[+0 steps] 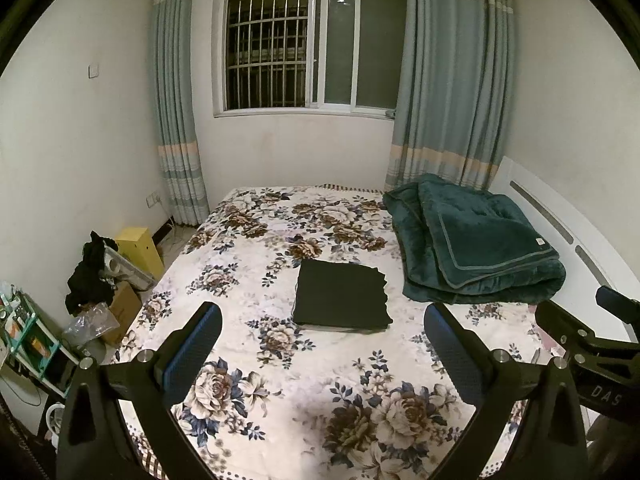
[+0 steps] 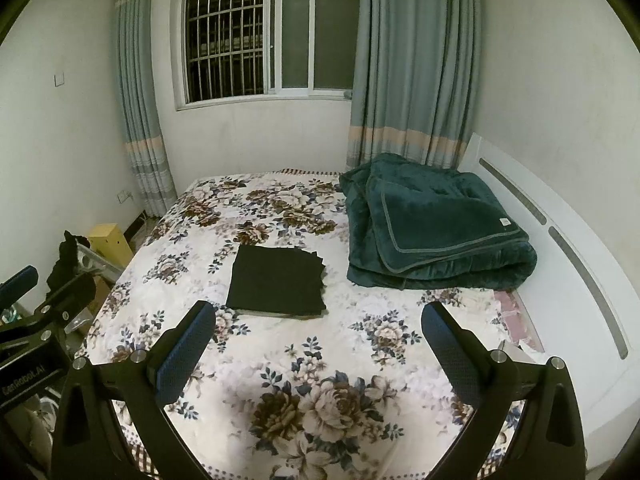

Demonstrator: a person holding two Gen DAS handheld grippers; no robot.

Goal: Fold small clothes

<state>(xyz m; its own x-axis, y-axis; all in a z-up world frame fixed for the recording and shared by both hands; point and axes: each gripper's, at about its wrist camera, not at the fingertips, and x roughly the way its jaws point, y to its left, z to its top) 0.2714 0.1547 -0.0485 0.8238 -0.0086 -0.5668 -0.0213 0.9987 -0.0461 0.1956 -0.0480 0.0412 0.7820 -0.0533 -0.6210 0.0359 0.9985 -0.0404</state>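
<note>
A dark folded cloth (image 1: 342, 297) lies flat in the middle of the bed (image 1: 256, 364), on the flowery cover. It looks like a neat square with its layers stacked one on top of the other, so I think the folding of this piece is done, or almost done. It sits in the open part of the bed, likely because that spot is flat and easy to reach from the near side.

The left tongs (image 1: 322, 334) are spread wide and hold nothing. The right tongs (image 2: 318, 332) are spread wide too, and they are empty as well. Both hang above the near part of the bed, apart from the cloth, maybe so the fold is not messed up.

A big green blanket (image 1: 476, 248) is folded up at the far right corner, out of the way, just beside the cloth but not touching it.
</note>
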